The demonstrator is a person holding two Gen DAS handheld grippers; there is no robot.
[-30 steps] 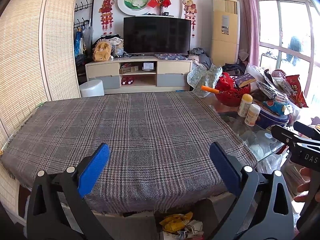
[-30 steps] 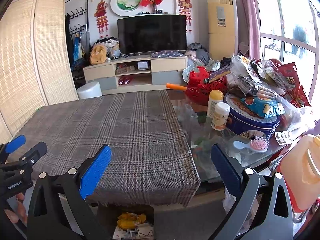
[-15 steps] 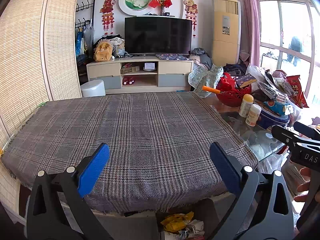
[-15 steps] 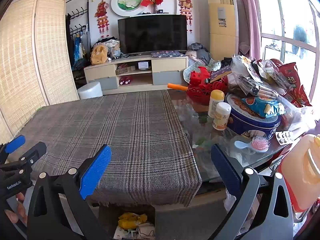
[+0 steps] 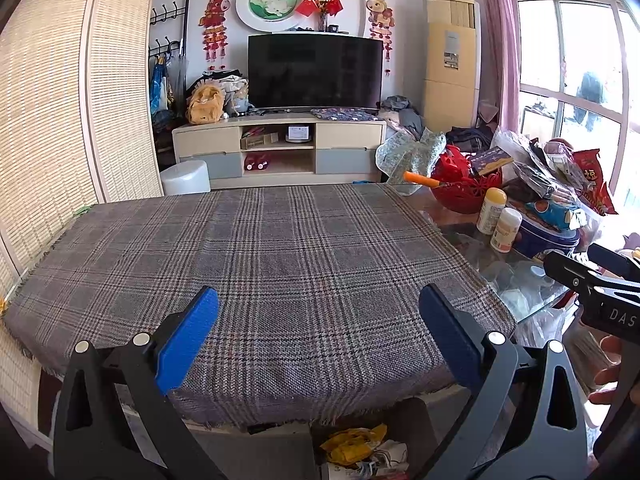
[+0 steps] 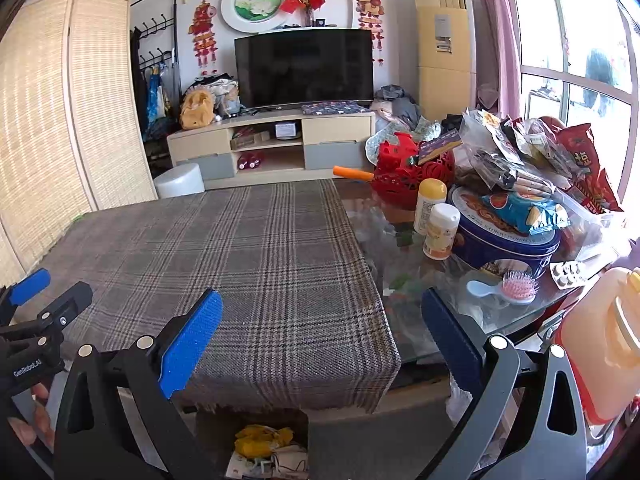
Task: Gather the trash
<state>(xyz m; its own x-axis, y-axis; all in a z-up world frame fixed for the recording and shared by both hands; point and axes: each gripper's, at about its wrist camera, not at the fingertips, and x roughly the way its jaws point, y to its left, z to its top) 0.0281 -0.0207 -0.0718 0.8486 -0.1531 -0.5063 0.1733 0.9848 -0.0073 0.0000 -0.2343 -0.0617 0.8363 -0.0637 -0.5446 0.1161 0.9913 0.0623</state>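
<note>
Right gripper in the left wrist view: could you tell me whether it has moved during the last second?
No. The right gripper sits at the same spot beside the blue cookie tin, with no visible shift.

The trash box (image 6: 256,446) below the table edge is cut off by the frame.
</note>
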